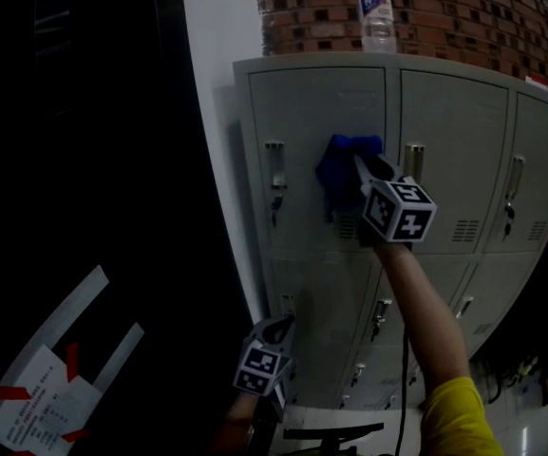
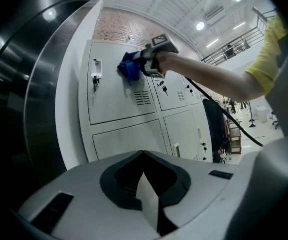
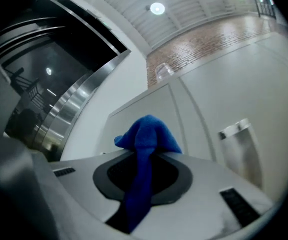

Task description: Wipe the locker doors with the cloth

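A bank of grey metal lockers stands against a brick wall. My right gripper is shut on a blue cloth and presses it against the upper left locker door, between that door's handle and the neighbouring one. In the right gripper view the blue cloth bunches out of the shut jaws against the door. The left gripper view also catches the cloth on the door. My left gripper hangs low near the lower left locker door, shut with nothing in it.
A plastic water bottle stands on top of the lockers. A white column and a dark curved wall lie to the left. A cable hangs from the right arm. Papers with red tape lie at lower left.
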Demonstrator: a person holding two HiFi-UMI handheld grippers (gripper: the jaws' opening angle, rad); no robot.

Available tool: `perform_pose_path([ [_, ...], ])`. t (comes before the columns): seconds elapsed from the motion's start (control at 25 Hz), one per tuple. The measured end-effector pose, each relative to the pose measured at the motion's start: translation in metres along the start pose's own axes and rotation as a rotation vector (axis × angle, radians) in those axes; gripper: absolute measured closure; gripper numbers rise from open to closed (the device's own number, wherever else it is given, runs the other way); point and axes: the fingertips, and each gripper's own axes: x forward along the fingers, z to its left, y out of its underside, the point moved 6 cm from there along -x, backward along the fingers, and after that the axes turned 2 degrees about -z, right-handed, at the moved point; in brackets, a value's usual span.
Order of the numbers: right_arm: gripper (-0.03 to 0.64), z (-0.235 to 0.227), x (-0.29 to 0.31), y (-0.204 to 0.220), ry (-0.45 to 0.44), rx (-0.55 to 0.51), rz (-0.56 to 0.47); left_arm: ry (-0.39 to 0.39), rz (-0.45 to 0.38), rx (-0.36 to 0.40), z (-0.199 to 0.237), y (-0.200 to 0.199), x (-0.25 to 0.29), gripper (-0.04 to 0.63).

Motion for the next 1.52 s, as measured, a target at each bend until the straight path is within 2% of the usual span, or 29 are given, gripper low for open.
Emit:
perform_pose_path([
  [0.12, 0.551, -0.033, -0.025, -0.013, 0.053, 0.004, -0.014, 0.016, 0.002, 0.003, -0.001, 0.000, 0.005, 0.591],
  [0.2, 0.551, -0.032, -0.027, -0.014, 0.045, 0.030, -0.026, 0.021, -0.005, 0.003, 0.000, -0.003, 0.009, 0.591],
  [0.24, 0.551, -0.024, -0.026, -0.011, 0.017, 0.043, -0.029, 0.022, -0.009, 0.005, 0.000, -0.004, 0.010, 0.591],
  [0.32, 0.551, 0.007, -0.019, 0.006, -0.093, 0.052, 0.001, 0.019, -0.012, 0.011, 0.002, -0.007, 0.010, 0.591],
  [0.44, 0.551, 0.063, -0.001, 0.053, -0.273, 0.051, 0.128, 0.013, -0.005, 0.012, 0.003, -0.007, 0.005, 0.591],
  [0.52, 0.551, 0.082, 0.016, 0.084, -0.296, 0.069, 0.191, 0.008, 0.006, 0.008, 0.004, -0.004, 0.000, 0.591],
  [0.6, 0.551, 0.088, 0.029, 0.104, -0.277, 0.079, 0.209, -0.004, 0.013, 0.001, 0.007, -0.002, -0.005, 0.591],
  [0.76, 0.551, 0.081, 0.023, 0.108, -0.247, 0.057, 0.182, -0.020, 0.001, 0.000, 0.013, -0.004, -0.008, 0.591],
  [0.84, 0.551, 0.061, 0.008, 0.103, -0.207, 0.066, 0.174, -0.014, -0.011, 0.001, 0.015, -0.006, -0.004, 0.591],
  [1.04, 0.551, -0.023, -0.055, 0.075, -0.022, 0.052, 0.120, 0.035, -0.020, -0.002, 0.007, -0.003, 0.009, 0.591],
  [1.2, 0.551, -0.040, -0.072, 0.066, 0.049, 0.051, 0.089, 0.057, -0.027, 0.008, 0.003, -0.008, 0.015, 0.591],
  [1.28, 0.551, -0.031, -0.070, 0.072, 0.019, 0.074, 0.077, 0.051, -0.032, 0.014, 0.005, -0.010, 0.014, 0.591],
  [1.52, 0.551, 0.066, -0.021, 0.139, -0.226, 0.156, 0.188, -0.022, -0.011, 0.006, 0.023, -0.006, -0.005, 0.591],
])
